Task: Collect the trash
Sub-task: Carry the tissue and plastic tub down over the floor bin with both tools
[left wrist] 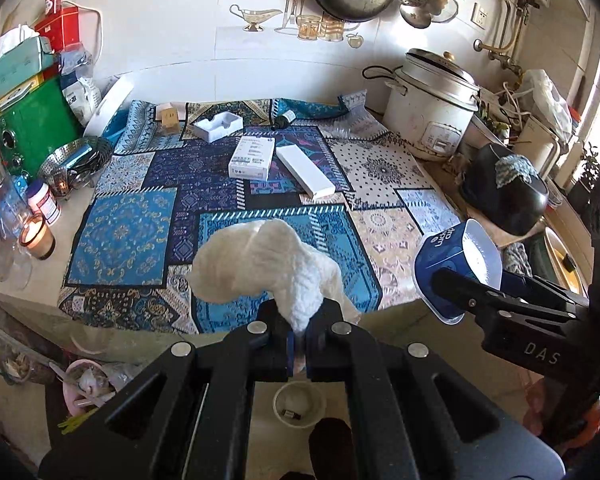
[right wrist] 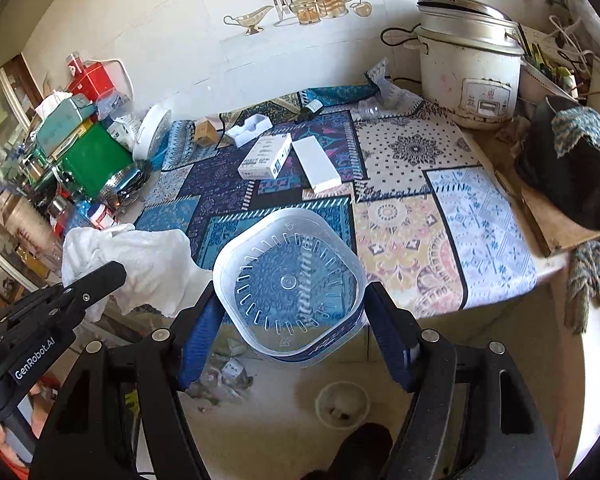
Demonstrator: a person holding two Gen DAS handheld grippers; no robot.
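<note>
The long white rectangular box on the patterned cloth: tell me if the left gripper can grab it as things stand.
Probably not yet. The left gripper is shut on a crumpled white paper towel, so it has no free jaws. Otherwise the long white rectangular box lies uncovered on the patterned cloth.

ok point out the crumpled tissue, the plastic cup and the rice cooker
crumpled tissue (left wrist: 260, 264), left wrist view, middle of the wad
plastic cup (right wrist: 292, 280), right wrist view, clear bottom
rice cooker (right wrist: 470, 80), right wrist view, white side wall

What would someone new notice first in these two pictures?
Probably the crumpled white paper towel pinched in the left tongs, held over the counter's near edge. Next, the clear plastic cup clamped between the right tongs, above the bright patchwork cloth where two white boxes lie.
</note>
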